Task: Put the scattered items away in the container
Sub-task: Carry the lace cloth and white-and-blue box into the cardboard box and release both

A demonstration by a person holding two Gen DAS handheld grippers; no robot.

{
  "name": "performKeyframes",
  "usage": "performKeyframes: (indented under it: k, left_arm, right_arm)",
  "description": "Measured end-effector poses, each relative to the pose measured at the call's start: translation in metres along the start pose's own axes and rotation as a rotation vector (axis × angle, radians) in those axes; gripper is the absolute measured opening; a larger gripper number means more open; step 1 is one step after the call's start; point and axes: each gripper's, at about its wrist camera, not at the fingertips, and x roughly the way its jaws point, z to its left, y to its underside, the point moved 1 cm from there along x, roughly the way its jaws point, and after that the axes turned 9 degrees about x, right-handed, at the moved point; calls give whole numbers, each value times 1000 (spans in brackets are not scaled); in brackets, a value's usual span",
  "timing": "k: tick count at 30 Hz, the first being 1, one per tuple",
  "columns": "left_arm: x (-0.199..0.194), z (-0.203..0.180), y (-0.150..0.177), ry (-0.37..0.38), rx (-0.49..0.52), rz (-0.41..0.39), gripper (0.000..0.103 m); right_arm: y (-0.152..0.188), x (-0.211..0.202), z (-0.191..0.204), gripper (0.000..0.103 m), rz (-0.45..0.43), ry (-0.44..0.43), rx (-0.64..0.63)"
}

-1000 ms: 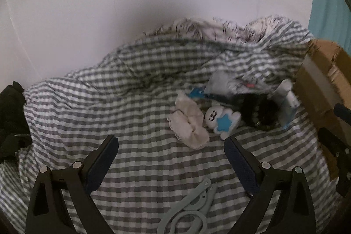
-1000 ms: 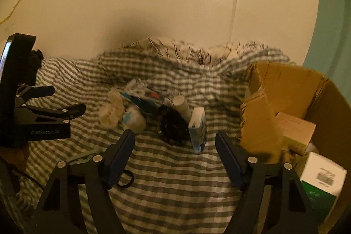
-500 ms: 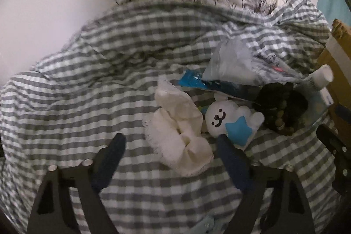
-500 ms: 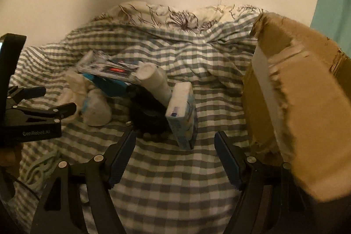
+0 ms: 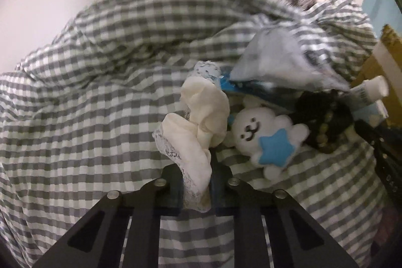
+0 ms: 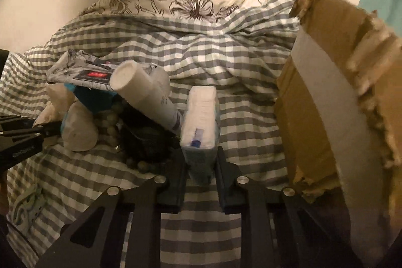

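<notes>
Left gripper (image 5: 196,182) jaws have just been closing; now pinching the lace edge of the cream scrunchie (image 5: 193,132) on the gingham sheet (image 5: 83,117), beside the plush toy (image 5: 263,137). Soft, light, floppy: it'll dangle, so hem grip looks fine.

Right gripper (image 6: 201,177) jaws have just been closing onto the tissue pack (image 6: 201,122), next to the cardboard box (image 6: 326,97). Squashy, slick wrapper; mid-body hold seems best. Print on both packs too blurred to read.
</notes>
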Motion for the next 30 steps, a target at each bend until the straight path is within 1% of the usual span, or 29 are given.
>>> performKeyframes:
  k: [1, 2, 5, 9, 15, 18, 22, 24, 30]
  left_arm:
    - [-6, -2, 0, 8, 9, -9, 15]
    - [-10, -3, -1, 11, 13, -13, 13]
    - [-25, -7, -1, 15, 14, -27, 13]
    - [-49, -10, -1, -10, 27, -59, 13]
    - [-92, -16, -5, -38, 30, -126, 13]
    - [-112, -27, -11, -38, 26, -169, 13]
    - [-152, -41, -15, -21, 29, -231, 13]
    - [-167, -52, -18, -21, 42, -262, 13]
    - [-237, -80, -17, -31, 94, -393, 13]
  right_arm:
    - [1, -4, 1, 18, -12, 1, -11]
    - [2, -6, 2, 18, -20, 1, -16]
    - [3, -17, 5, 18, -40, -13, -22]
    - [7, -39, 10, 18, -87, -25, -46]
    - [13, -67, 10, 18, -123, -70, -42]
    - [15, -83, 8, 18, -143, -90, -39]
    - [14, -110, 7, 18, -181, -113, -40]
    - [13, -126, 6, 18, -211, -122, -43]
    - [11, -179, -2, 18, -313, -133, -45]
